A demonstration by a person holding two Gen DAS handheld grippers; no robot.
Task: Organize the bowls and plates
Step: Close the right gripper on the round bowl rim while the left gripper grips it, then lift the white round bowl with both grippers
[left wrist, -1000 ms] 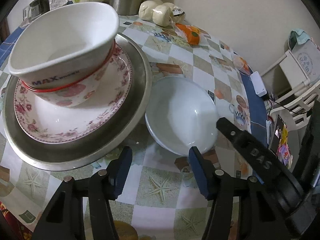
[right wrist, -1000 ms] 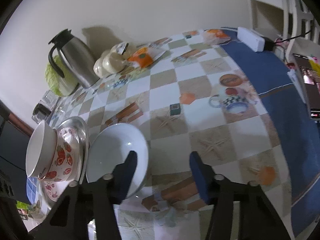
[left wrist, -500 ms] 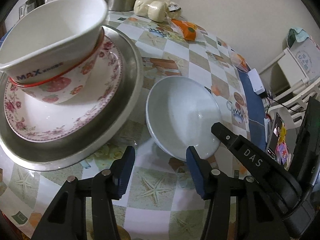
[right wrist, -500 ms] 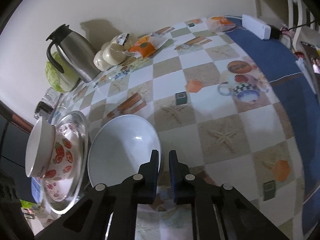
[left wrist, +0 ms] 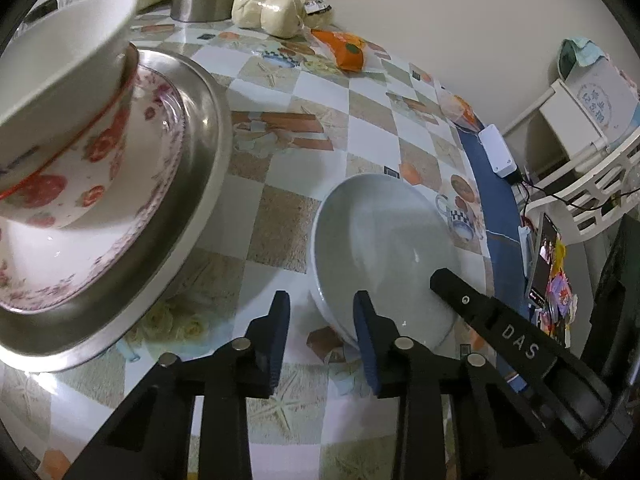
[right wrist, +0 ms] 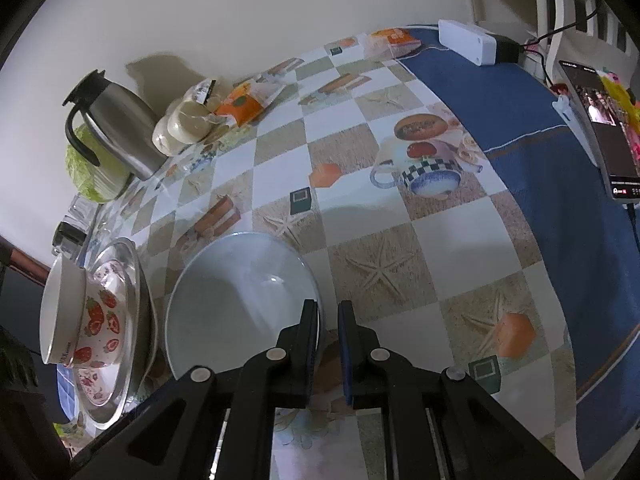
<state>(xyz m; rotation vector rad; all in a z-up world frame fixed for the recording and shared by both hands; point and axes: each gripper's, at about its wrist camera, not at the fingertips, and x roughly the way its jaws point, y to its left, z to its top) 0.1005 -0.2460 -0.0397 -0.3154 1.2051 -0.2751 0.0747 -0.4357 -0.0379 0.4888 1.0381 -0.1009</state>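
A plain white bowl is tilted, its near rim raised off the checkered table. My right gripper is shut on that bowl's rim; its black finger shows over the bowl in the left wrist view. My left gripper is open and empty, just in front of the bowl's left edge. To the left, a white bowl sits in a strawberry bowl on a floral plate on a steel plate. The stack also shows in the right wrist view.
At the table's back stand a steel thermos, a cabbage, bagged buns, an orange packet and glass cups. A white power adapter and a phone lie at the right edge.
My right gripper closed on the white bowl's rim and tipped the bowl up. My left gripper moved closer to the bowl and narrowed somewhat. The stack has not moved.
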